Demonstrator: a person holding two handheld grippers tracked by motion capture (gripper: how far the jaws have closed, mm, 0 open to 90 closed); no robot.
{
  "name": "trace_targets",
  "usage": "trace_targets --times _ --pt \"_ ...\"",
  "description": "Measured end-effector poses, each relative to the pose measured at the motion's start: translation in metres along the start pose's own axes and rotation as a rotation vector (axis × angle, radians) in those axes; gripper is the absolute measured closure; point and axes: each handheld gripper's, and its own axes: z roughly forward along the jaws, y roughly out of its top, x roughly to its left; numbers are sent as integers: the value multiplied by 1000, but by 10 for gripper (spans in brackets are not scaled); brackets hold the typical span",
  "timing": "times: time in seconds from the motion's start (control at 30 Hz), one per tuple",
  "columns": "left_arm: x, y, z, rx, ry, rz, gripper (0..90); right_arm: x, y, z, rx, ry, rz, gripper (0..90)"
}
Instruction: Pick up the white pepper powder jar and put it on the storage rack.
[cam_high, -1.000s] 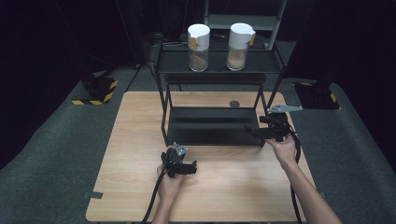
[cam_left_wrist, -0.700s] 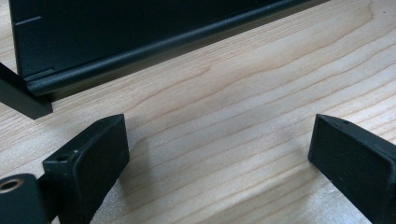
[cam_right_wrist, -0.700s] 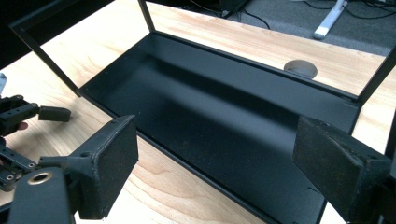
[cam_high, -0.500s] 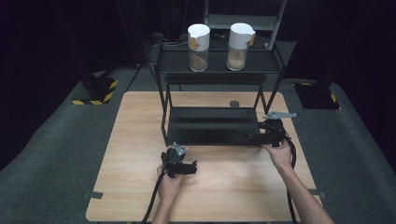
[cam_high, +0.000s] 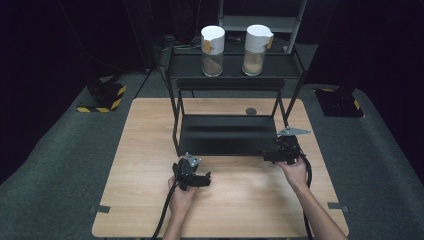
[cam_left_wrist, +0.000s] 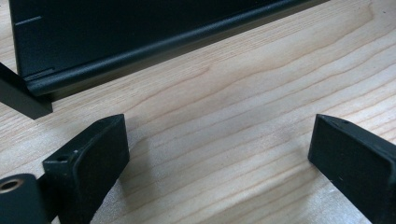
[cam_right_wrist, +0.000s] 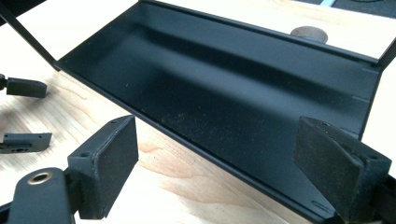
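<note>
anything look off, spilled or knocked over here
Nothing stands out. Both jars stand upright on the rack's top shelf, no spill is visible, and the lower shelf looks bare. Left gripper and right gripper are open, holding nothing.

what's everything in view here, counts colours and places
jars: 2, clear with white lids and tan contents, top shelf of rack
rack: 1, black metal, two shelves, back half of table
round disc: 1, dark grey, on table behind rack
table: 1, light wood, centre
striped blocks: 2, black and yellow, floor left and right
left gripper: 1, black, jaws open over bare wood
right gripper: 1, black, jaws open at lower shelf's front edge
hands: 2, near table edge
</note>
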Motion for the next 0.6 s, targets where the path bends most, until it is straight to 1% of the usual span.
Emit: trace_targets --times 0.3,0.4,0.6 --pt "0 0 0 0 0 0 51 6 -13 13 29 -12 14 139" --pt "0 0 0 1 1 0 51 8 -16 17 48 -14 4 138" --pt "0 0 0 1 2 0 51 12 -26 24 70 -22 1 138"
